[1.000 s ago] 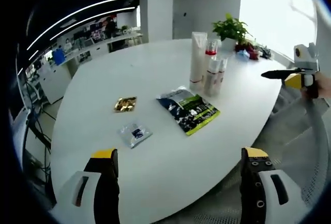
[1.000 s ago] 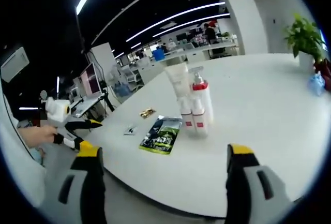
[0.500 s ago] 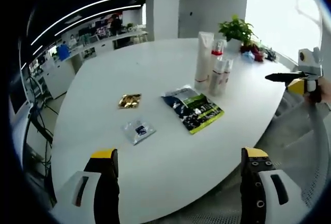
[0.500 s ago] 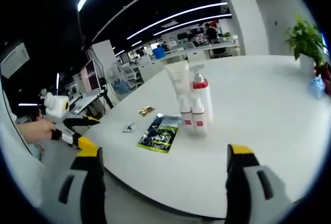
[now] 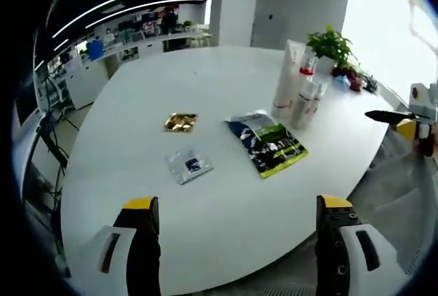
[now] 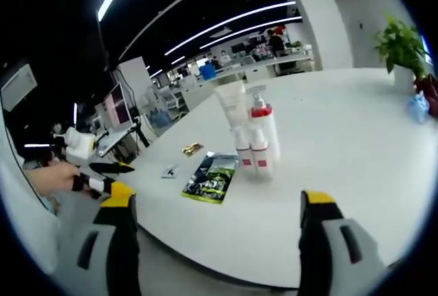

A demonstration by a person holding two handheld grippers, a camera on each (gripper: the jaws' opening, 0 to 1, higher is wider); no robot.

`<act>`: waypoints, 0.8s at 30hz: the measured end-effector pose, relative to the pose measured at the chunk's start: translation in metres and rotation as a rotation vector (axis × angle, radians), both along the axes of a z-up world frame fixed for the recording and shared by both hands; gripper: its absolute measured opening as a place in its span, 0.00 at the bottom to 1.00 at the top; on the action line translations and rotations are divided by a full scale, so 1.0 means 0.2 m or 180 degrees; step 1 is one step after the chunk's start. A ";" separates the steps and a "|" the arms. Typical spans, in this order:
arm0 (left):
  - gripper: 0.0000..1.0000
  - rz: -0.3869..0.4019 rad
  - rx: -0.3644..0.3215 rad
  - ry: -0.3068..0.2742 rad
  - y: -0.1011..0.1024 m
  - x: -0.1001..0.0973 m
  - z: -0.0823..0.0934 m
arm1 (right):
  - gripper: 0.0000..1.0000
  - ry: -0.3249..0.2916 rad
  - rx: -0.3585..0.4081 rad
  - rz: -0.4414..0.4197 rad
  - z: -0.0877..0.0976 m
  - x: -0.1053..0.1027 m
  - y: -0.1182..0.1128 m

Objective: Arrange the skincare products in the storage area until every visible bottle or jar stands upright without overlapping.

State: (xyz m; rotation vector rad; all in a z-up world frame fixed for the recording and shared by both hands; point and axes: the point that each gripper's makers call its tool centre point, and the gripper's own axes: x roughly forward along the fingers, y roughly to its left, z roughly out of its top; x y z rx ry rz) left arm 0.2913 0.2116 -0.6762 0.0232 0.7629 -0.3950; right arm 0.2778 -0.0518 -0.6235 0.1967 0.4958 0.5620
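Bottles (image 6: 252, 139) stood upright, clustered on the bench (image 5: 219, 84); sachets (image 5: 267, 145) lay flat. Task judged nearly complete. Left hand-held gripper (image 5: 233, 241) and right hand-held gripper (image 6: 215, 241) were spread, holding nothing.

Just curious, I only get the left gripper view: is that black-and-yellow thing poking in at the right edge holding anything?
Observer: No. In the right gripper view the right gripper has its jaws wide apart, with nothing between them.
Operator: And who is holding mine?
Observer: A person's hand holds the left gripper just off the edge of the table, to the left of the green pouch.
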 end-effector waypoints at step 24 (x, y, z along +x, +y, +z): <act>0.75 0.0333 0.0168 0.0407 0.06 0.27 -0.19 | 0.98 0.0139 0.0033 -0.0076 -0.03 0.01 -0.02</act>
